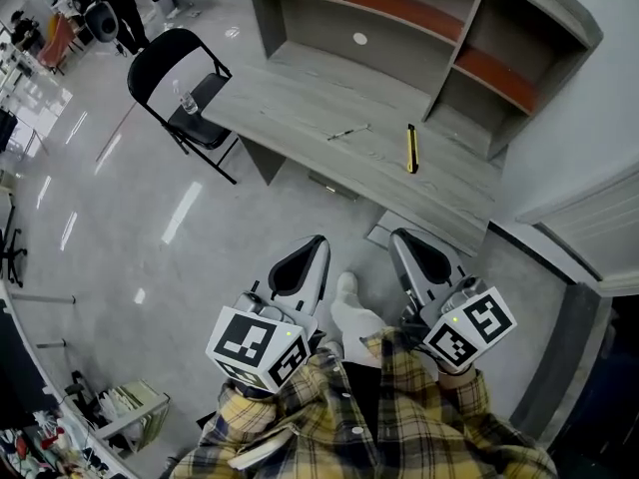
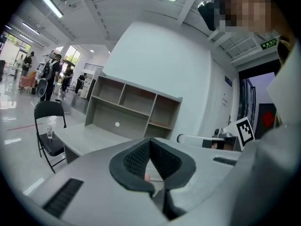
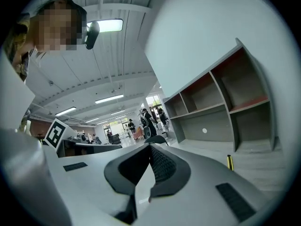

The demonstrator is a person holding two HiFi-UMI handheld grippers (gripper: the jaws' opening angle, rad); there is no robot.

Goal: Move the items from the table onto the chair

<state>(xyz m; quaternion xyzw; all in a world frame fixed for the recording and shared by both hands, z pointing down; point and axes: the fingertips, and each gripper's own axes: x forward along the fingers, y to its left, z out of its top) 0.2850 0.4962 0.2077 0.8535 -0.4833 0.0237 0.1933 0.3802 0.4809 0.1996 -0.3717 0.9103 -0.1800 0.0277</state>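
A yellow and black utility knife (image 1: 410, 148) and a thin pen-like tool (image 1: 347, 133) lie on the grey desk (image 1: 300, 98). The black folding chair (image 1: 180, 78) stands at the desk's left end, with a small clear bottle (image 1: 187, 101) on its seat. My left gripper (image 1: 319, 241) and right gripper (image 1: 398, 236) hang side by side over the floor, short of the desk's near edge, both shut and empty. The left gripper view shows its shut jaws, the gripper (image 2: 150, 142), the chair (image 2: 49, 126) and the bottle (image 2: 50, 132). Beyond the shut right gripper (image 3: 150, 147) stands the knife (image 3: 229, 161).
A grey shelf unit with orange-lined compartments (image 1: 419, 8) stands on the back of the desk. A wall and door frame (image 1: 589, 208) close off the right. People and equipment (image 1: 110, 3) stand far off on the glossy floor (image 1: 150, 228). The person's shoe (image 1: 346, 287) is between the grippers.
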